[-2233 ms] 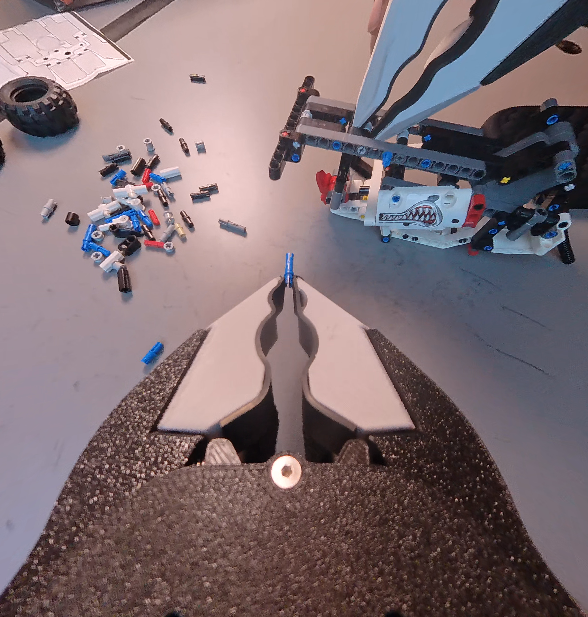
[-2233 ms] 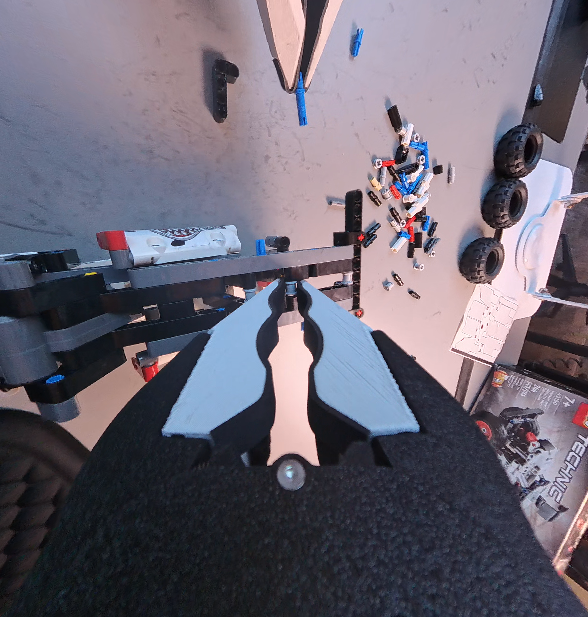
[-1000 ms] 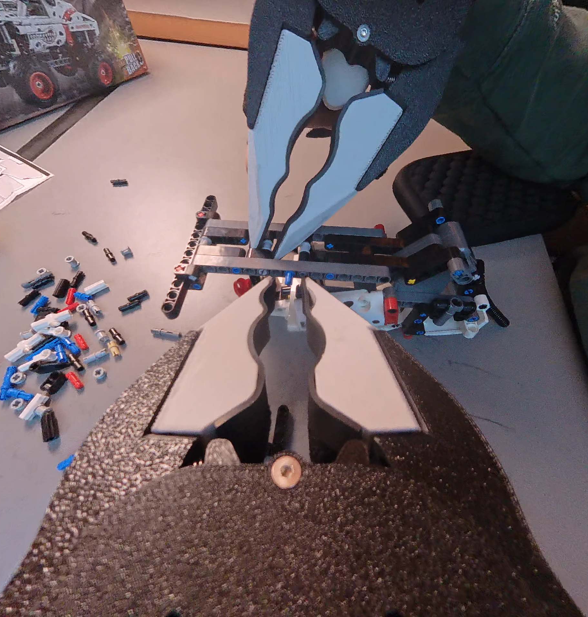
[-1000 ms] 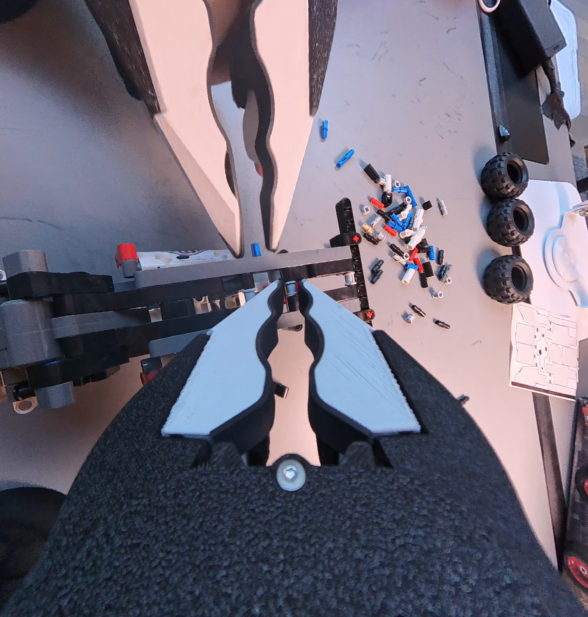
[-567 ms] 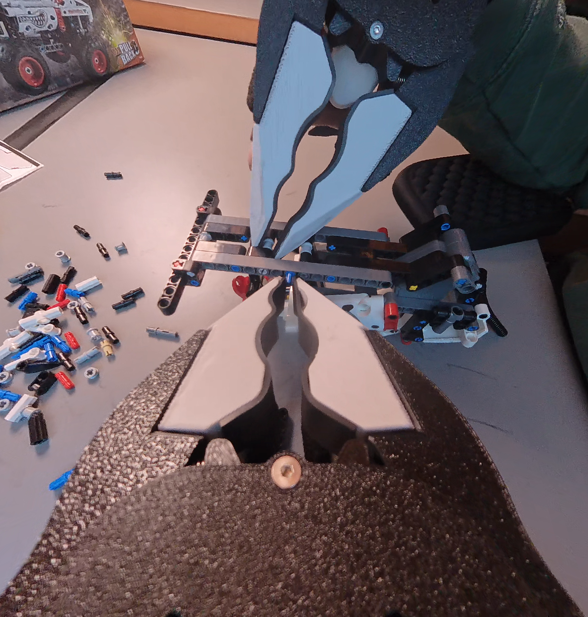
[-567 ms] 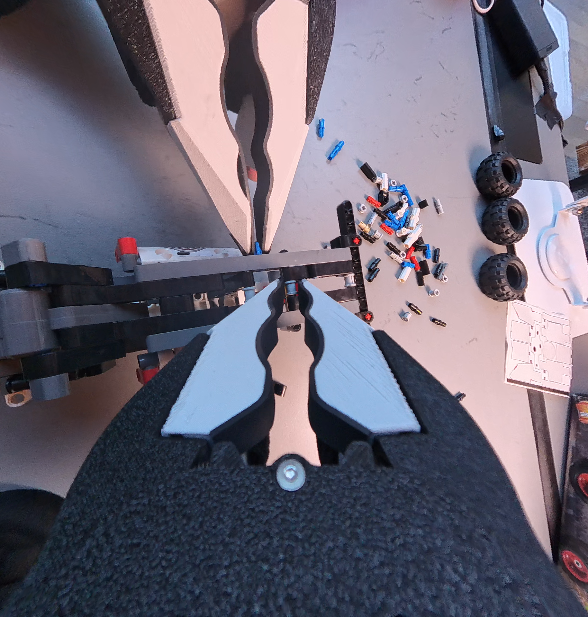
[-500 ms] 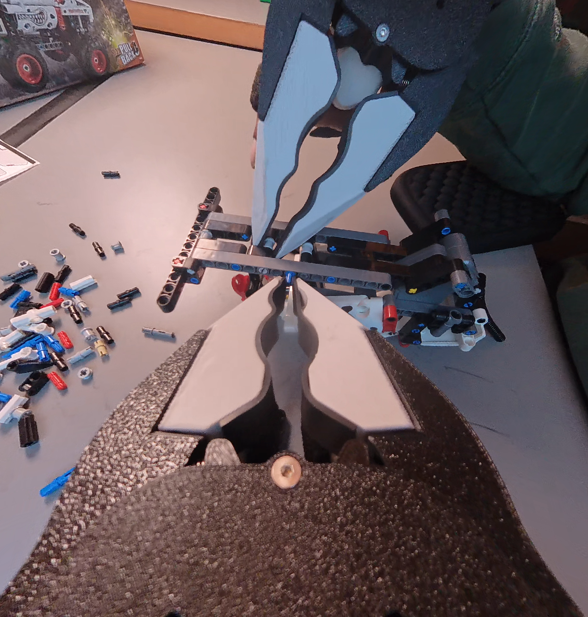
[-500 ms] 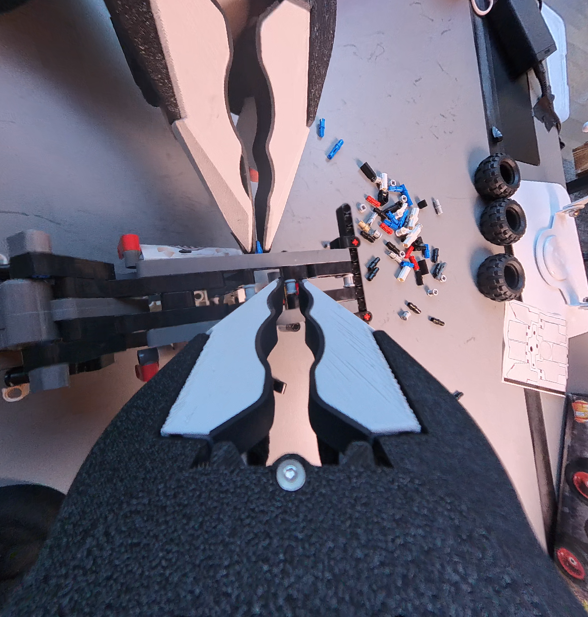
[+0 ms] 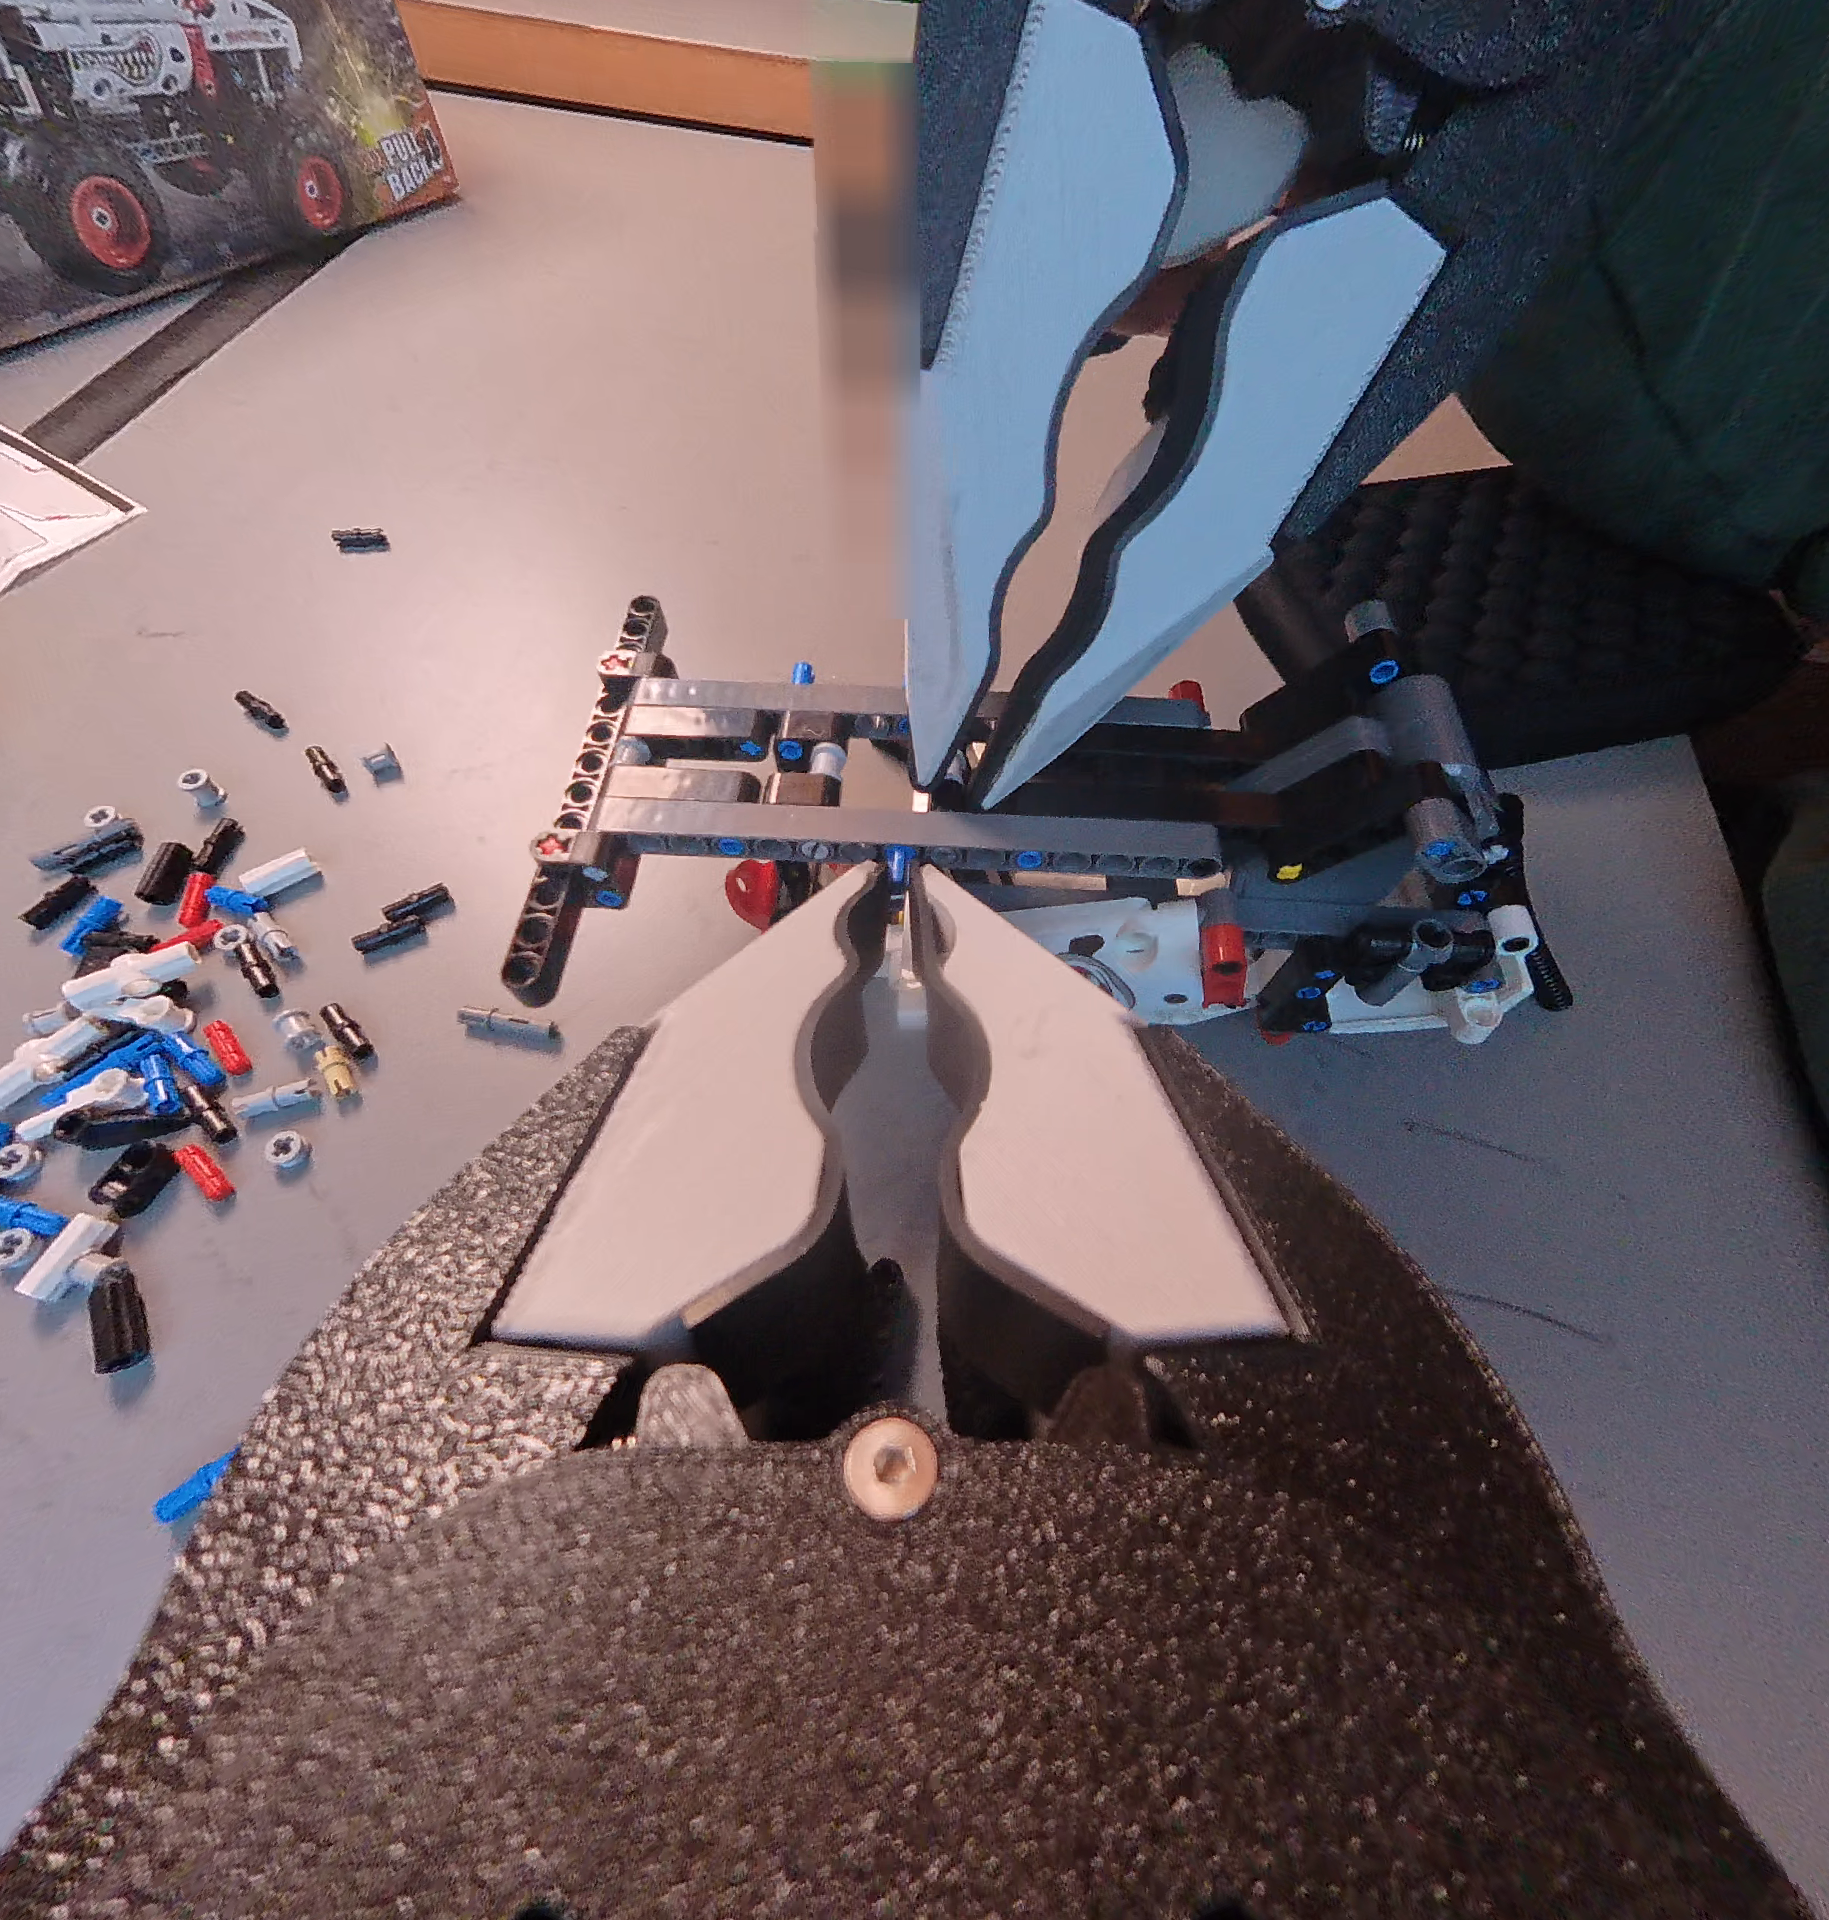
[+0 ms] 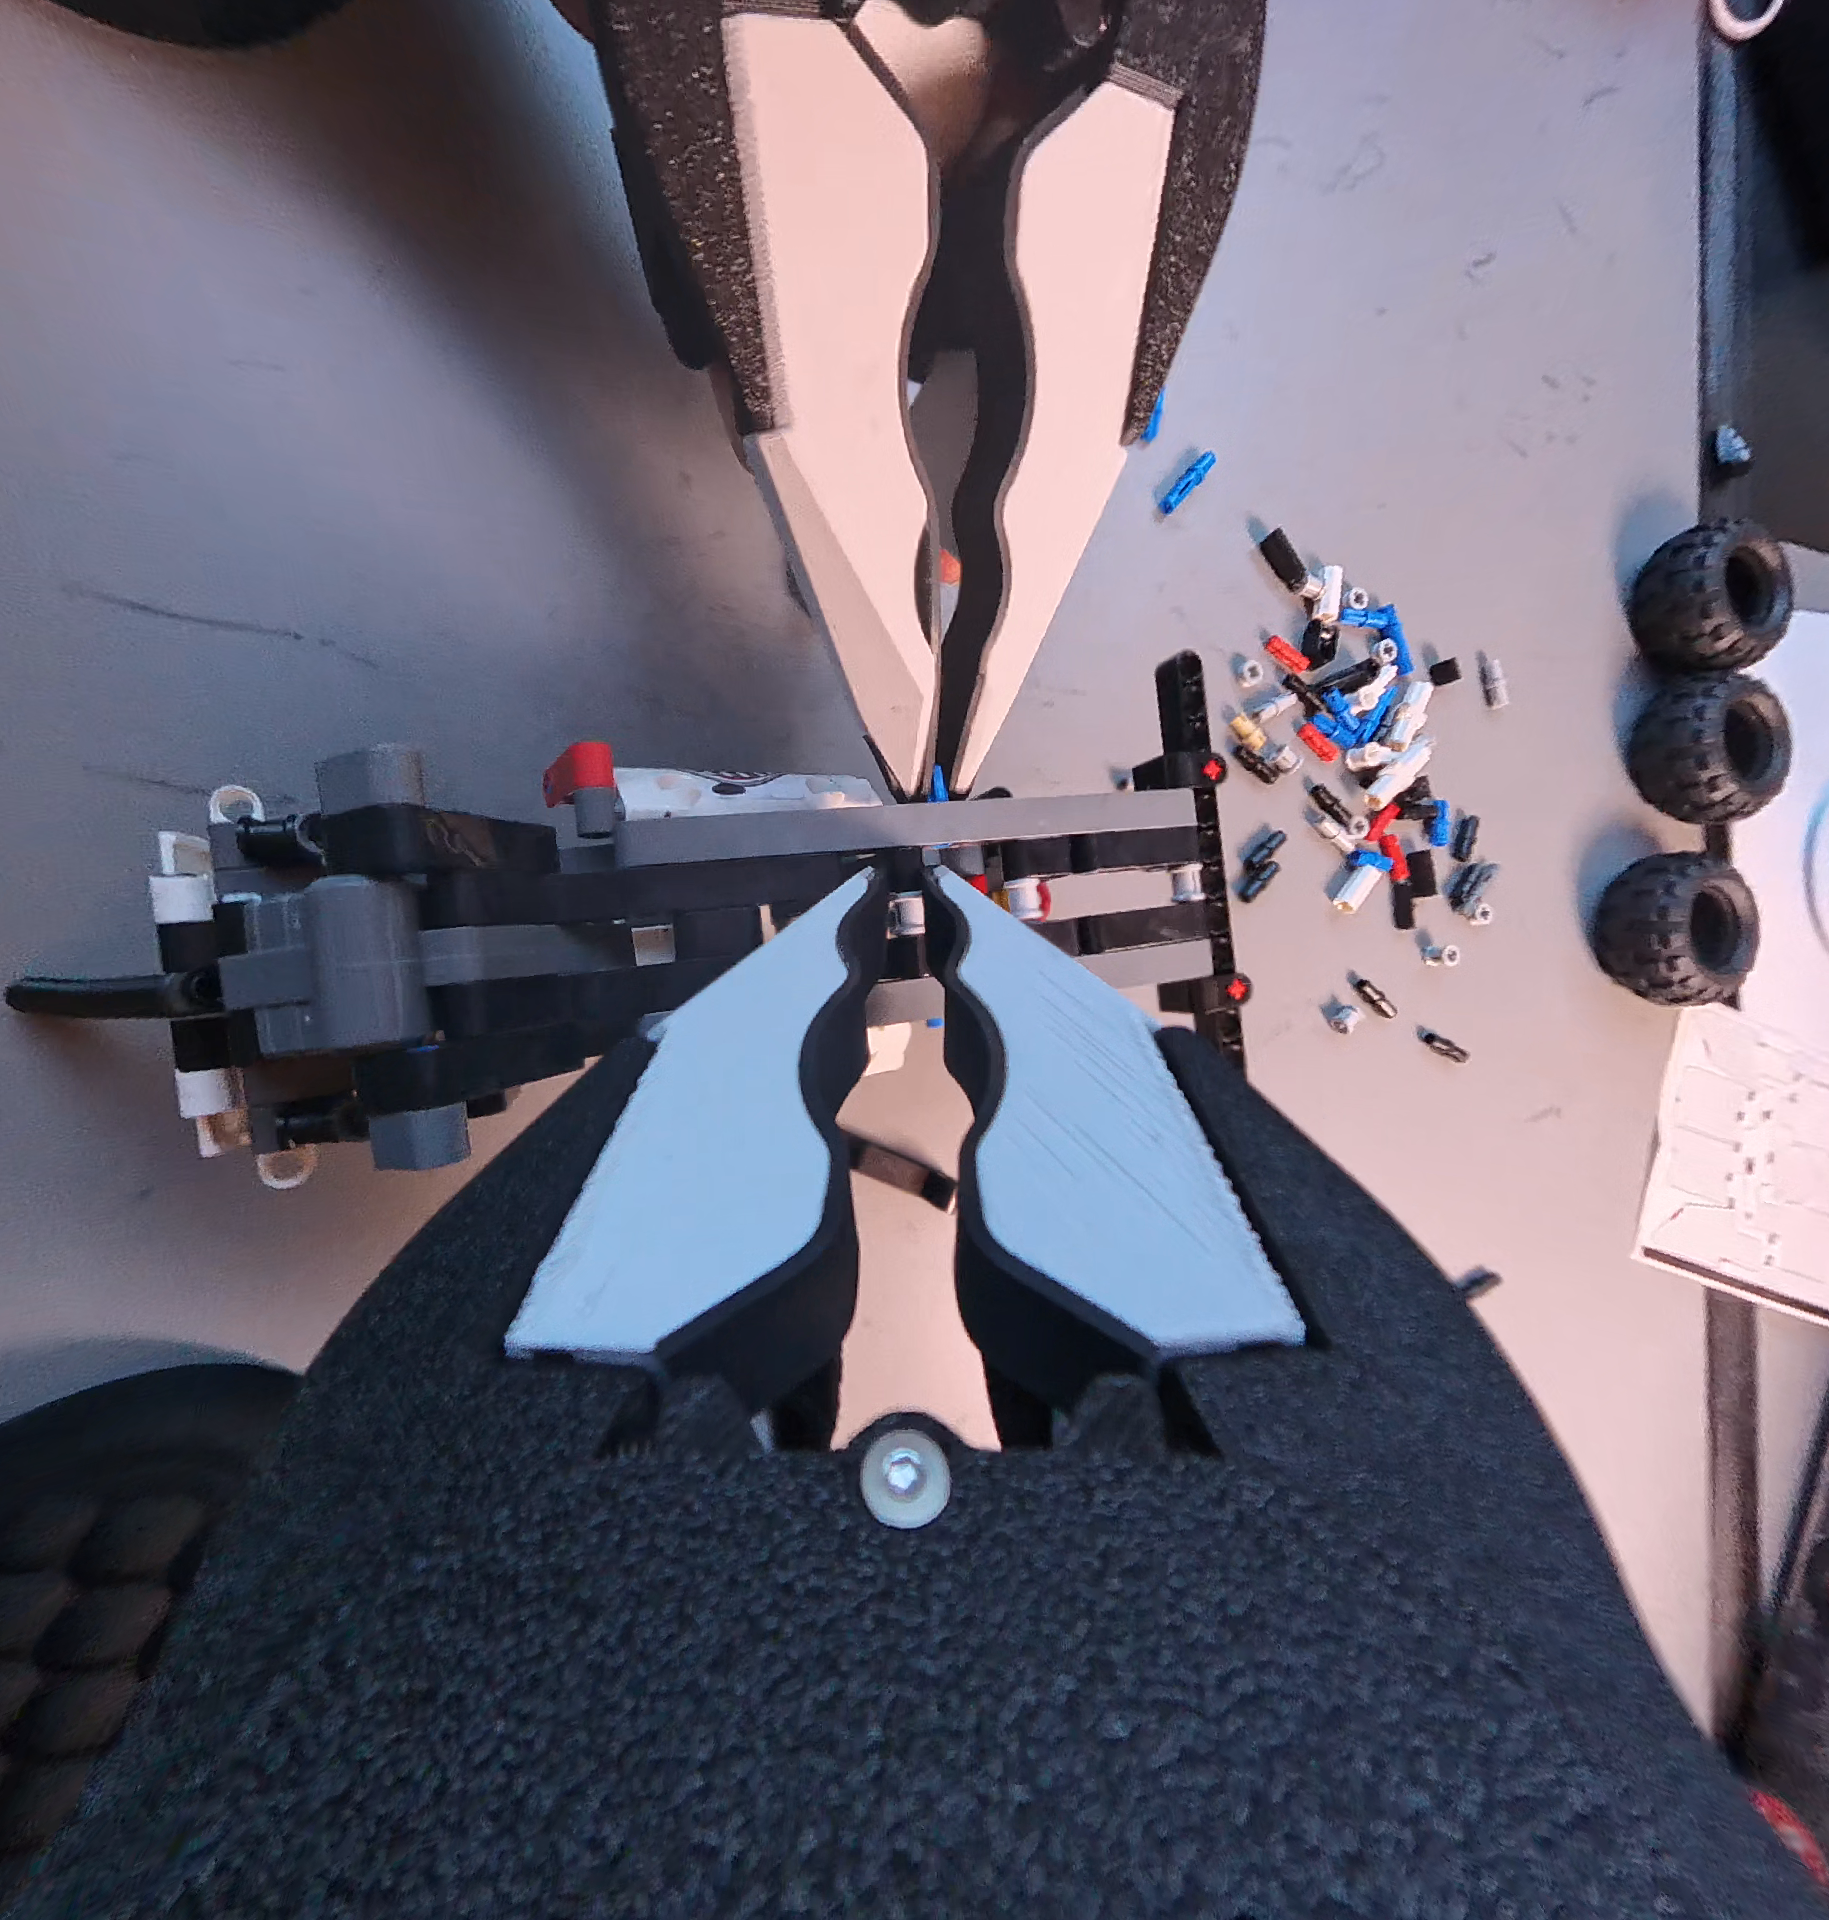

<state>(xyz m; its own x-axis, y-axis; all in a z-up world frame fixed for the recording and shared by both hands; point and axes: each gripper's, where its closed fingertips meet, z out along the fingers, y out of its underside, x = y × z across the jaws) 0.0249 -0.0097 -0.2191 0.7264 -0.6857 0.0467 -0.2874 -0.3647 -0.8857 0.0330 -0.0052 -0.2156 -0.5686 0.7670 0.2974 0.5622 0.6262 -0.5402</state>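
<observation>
A brick-built vehicle chassis (image 9: 1086,836) of grey and black beams with a white panel stands on the grey table. My left gripper (image 9: 895,875) is shut on a small blue pin (image 9: 896,858) and holds its tip against the chassis's long grey side beam (image 9: 1118,834). My right gripper (image 10: 902,878) comes from the opposite side and is shut on an inner part of the chassis (image 10: 370,935). In the right wrist view the left gripper (image 10: 936,781) points down at the grey beam with the blue pin (image 10: 938,777) between its tips. The right gripper (image 9: 949,788) shows from above in the left wrist view.
A scatter of small loose pins and connectors (image 9: 141,1018) lies left of the chassis, also in the right wrist view (image 10: 1357,748). Three black tyres (image 10: 1710,748), a white sheet (image 10: 1762,1164), the kit's box (image 9: 162,156) and a black chair seat (image 9: 1512,603) lie around. A person's green sleeve (image 9: 1668,260) is behind.
My left gripper carried the blue pin from over the table to the chassis's grey beam, its fingers parted briefly, then shut on the pin again. The right gripper kept hold of the chassis.
</observation>
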